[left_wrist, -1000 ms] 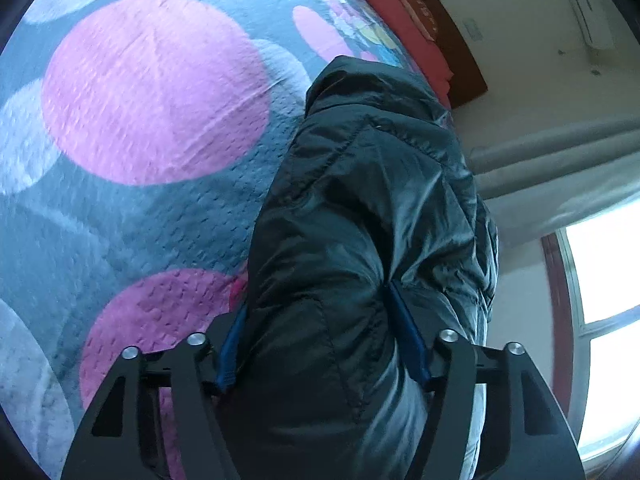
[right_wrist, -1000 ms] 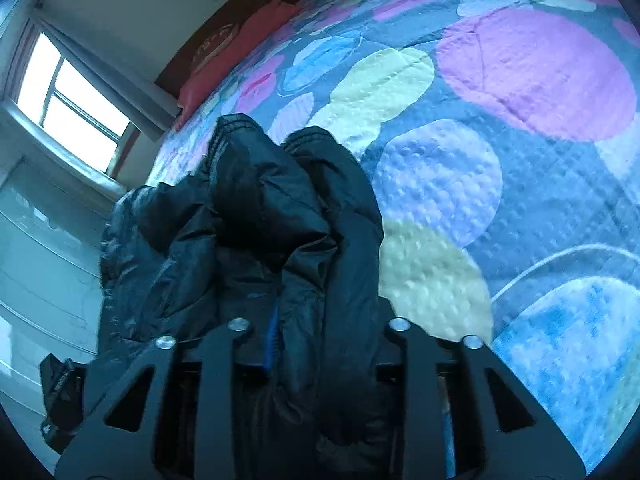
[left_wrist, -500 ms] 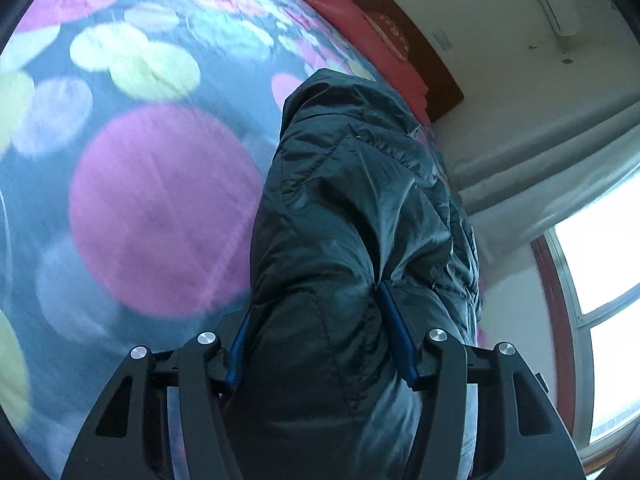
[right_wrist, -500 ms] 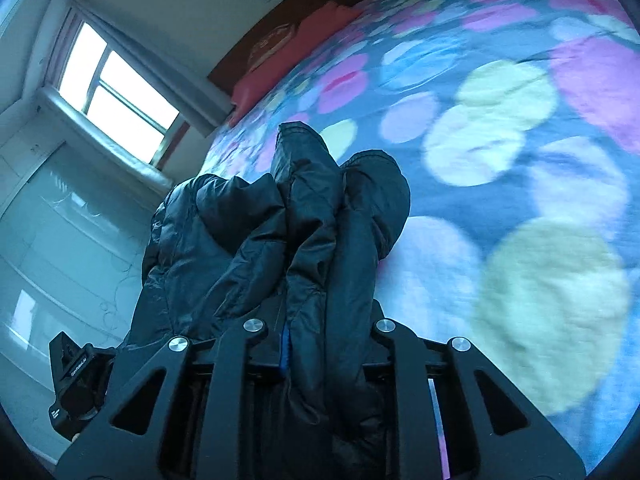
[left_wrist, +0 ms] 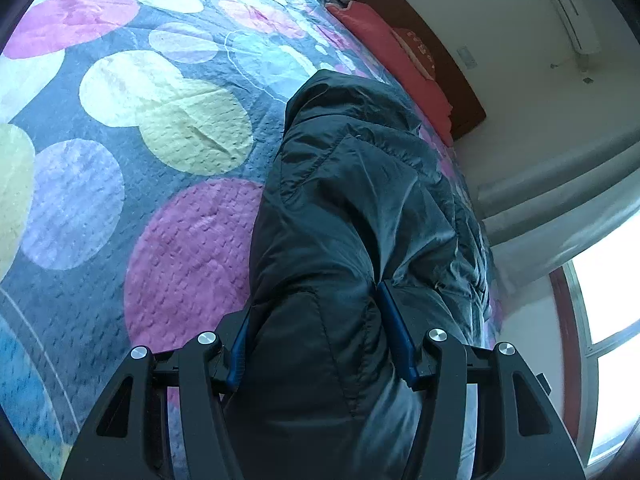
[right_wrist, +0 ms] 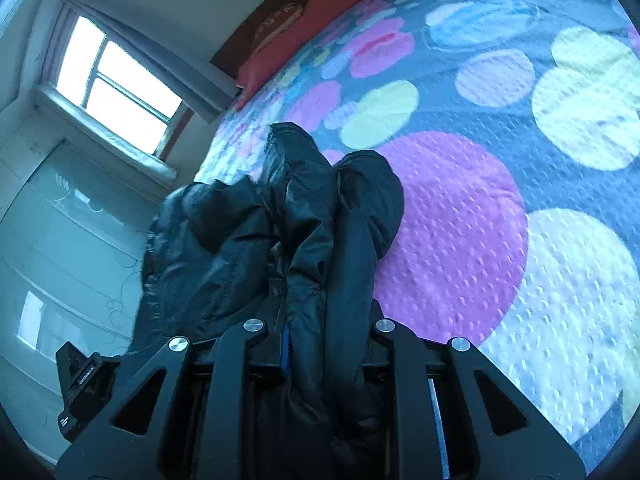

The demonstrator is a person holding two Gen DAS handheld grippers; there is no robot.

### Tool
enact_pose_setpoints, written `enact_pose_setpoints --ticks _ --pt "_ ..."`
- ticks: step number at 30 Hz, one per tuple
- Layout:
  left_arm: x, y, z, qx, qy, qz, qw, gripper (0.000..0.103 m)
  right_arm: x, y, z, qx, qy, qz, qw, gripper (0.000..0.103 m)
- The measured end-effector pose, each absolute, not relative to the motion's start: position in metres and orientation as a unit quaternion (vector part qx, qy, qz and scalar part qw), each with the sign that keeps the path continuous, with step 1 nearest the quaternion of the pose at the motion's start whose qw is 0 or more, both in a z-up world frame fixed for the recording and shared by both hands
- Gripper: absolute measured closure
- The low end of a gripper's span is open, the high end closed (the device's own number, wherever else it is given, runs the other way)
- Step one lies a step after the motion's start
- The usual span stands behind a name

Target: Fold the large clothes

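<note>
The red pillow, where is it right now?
In both views the red pillow lies at the far end of the bed, against the dark headboard, beyond the black jacket.

A bed (left_wrist: 168, 208) with a spotted quilt, red pillow (left_wrist: 400, 60), brown headboard (left_wrist: 448, 68), pale walls, bright window (right_wrist: 112, 84).

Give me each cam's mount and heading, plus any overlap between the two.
Left wrist: on the left gripper, looking down along its fingers at the black jacket and dotted bedspread.
Right wrist: on the right gripper, facing the jacket, bedspread and window.
Shared: jacket, bedspread, red pillow. No hands show.
</note>
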State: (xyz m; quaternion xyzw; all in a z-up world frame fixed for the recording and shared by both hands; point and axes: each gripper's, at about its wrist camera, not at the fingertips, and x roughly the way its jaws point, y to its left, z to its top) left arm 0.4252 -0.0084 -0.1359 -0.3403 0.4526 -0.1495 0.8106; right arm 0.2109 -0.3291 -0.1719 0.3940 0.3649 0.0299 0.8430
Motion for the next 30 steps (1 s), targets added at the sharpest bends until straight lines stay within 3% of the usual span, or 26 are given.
enact_pose_setpoints --ticks 16,30 --pt "0.429 -0.008 -0.143 -0.333 0.45 -0.151 0.814 0.045 0.216 -0.33 -0.183 0.393 0.373 0.015 0.84 0.08" --pt "0.425 -0.011 -0.121 -0.268 0.441 -0.137 0.845 0.037 0.209 -0.335 -0.174 0.381 0.377 -0.007 0.844 0.054"
